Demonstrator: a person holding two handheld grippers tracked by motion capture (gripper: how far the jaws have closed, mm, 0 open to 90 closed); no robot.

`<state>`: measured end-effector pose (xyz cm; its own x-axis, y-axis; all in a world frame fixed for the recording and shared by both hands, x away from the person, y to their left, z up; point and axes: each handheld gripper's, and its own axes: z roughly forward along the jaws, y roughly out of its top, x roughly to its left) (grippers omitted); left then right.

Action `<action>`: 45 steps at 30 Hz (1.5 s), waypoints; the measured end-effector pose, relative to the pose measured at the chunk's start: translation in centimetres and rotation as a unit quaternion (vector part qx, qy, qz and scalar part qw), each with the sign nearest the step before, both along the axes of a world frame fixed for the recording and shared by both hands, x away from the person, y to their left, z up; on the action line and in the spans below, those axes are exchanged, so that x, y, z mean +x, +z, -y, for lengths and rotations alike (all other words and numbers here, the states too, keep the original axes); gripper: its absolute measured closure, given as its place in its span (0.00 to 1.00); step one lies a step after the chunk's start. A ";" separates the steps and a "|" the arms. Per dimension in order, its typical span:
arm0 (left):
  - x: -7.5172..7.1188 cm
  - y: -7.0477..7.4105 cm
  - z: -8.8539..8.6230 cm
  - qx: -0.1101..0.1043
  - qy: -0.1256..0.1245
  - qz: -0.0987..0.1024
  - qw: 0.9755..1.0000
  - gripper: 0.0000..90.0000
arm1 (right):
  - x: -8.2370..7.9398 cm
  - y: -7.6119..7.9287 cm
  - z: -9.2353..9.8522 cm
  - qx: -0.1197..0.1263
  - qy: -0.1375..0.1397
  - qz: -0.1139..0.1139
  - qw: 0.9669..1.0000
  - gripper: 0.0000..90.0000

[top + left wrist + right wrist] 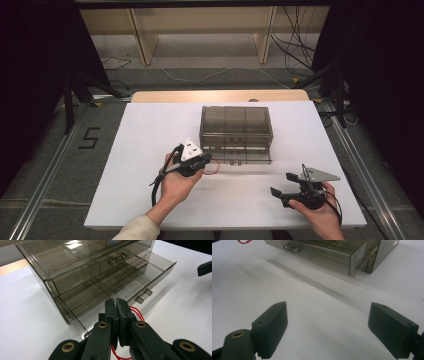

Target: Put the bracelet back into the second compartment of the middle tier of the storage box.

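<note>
A smoky clear drawer box (235,120) stands at the middle of the white table (150,130). Its bottom drawer (125,282) is pulled out toward me, its divided compartments bare, its handle (143,296) at the front. My left gripper (116,302) hovers just before the drawer's left front corner, shut on a thin red band (136,311) that loops out past the jaws. In the high view the left gripper (206,161) and the red band (214,169) sit beside the drawer. My right gripper (282,185) is open over bare table at the front right, nothing between its pads (272,325).
The box's upper drawer (115,261) is closed. The right gripper view shows the drawer's corner (352,262) far ahead and the red band (244,242) at the top left. A wooden strip (220,95) edges the table's far side, with shelving and cables beyond.
</note>
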<state>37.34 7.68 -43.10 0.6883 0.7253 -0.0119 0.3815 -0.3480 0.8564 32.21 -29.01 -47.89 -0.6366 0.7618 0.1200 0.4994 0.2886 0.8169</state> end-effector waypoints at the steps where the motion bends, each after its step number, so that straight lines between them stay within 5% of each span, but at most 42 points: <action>1: 0.0 0.0 0.0 -0.001 0.000 0.000 1.000 0.98 | 0.0 0.0 -0.1 0.000 0.002 0.001 1.000 0.19; 45: 0.2 0.4 1.6 -0.007 -0.013 0.004 1.000 0.98 | 0.0 0.0 0.1 0.000 -0.002 0.003 1.000 0.19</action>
